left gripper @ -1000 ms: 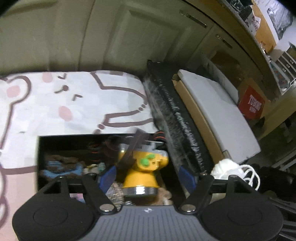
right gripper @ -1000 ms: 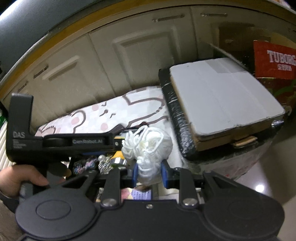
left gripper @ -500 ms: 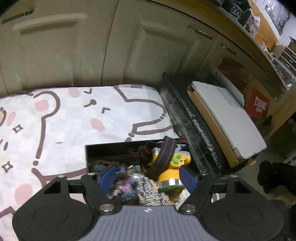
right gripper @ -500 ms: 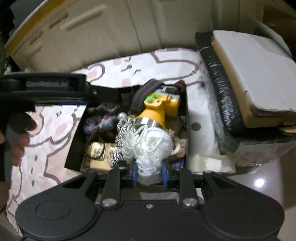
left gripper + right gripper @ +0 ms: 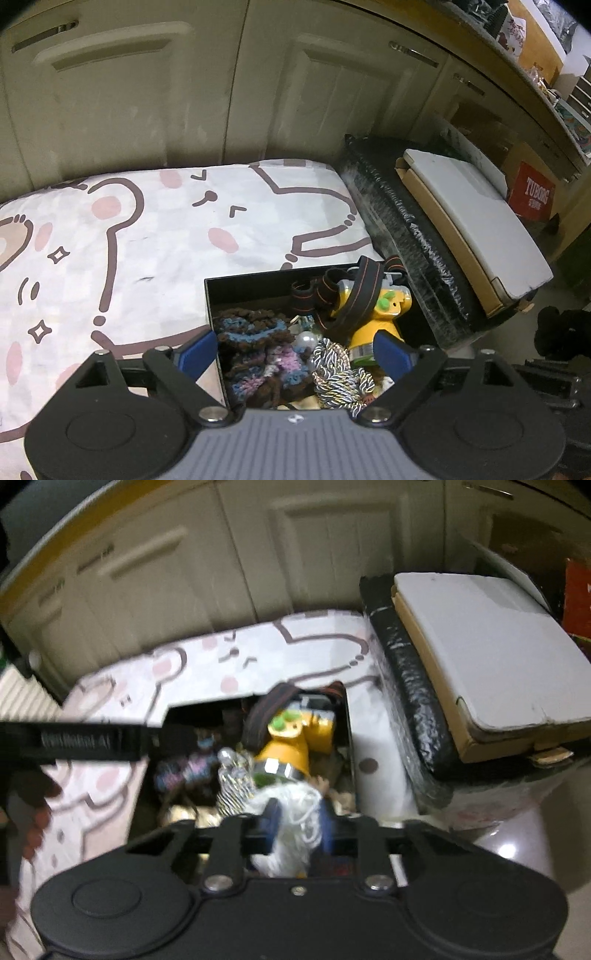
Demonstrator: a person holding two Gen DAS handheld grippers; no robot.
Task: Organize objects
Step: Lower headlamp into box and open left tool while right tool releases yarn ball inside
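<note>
To finish this step well, the right gripper [image 5: 297,821] should carry the white string bundle [image 5: 291,823] over a free spot in the black box [image 5: 236,291] and let go only once it is low among the contents — its jaws have just been closing and pinch the bundle squarely between the blue pads. The left gripper [image 5: 295,349] hangs over the box's near edge, its jaws just opened wide and empty — the yellow headlamp [image 5: 373,314] lies in the box just ahead of its right finger.

Bed [image 5: 155,236] under a white cover printed with pink-cheeked bears. Directly on it, an open black box [image 5: 258,286], near the right edge. Just beside the bed on the right, a black-wrapped bundle [image 5: 402,236] topped by a flat cardboard carton [image 5: 476,218].
</note>
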